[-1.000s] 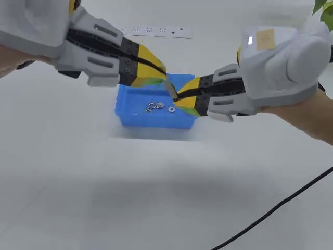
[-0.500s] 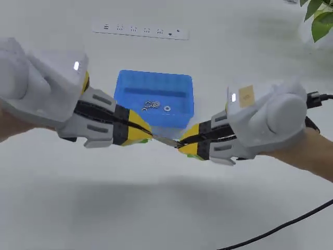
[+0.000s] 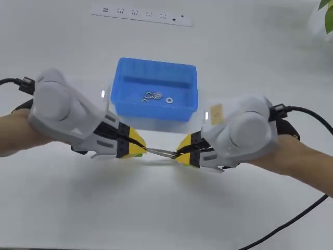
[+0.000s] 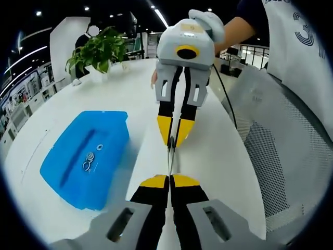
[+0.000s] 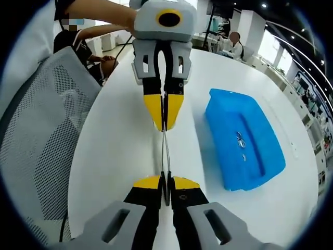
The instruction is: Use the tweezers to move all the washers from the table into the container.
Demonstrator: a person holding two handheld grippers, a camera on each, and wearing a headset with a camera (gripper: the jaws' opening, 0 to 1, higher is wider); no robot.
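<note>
Left tool (image 3: 139, 149) and right tool (image 3: 183, 154) pinch slim metal tweezers (image 3: 161, 152)

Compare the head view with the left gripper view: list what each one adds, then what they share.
Head view adds: a white power strip on the table beyond the container.

Left gripper view adds: a mesh chair beside the table, and ceiling lights overhead.

Shared: the blue container with the washers inside, and the tweezers held end to end between the left gripper and the right gripper, both shut on them.
</note>
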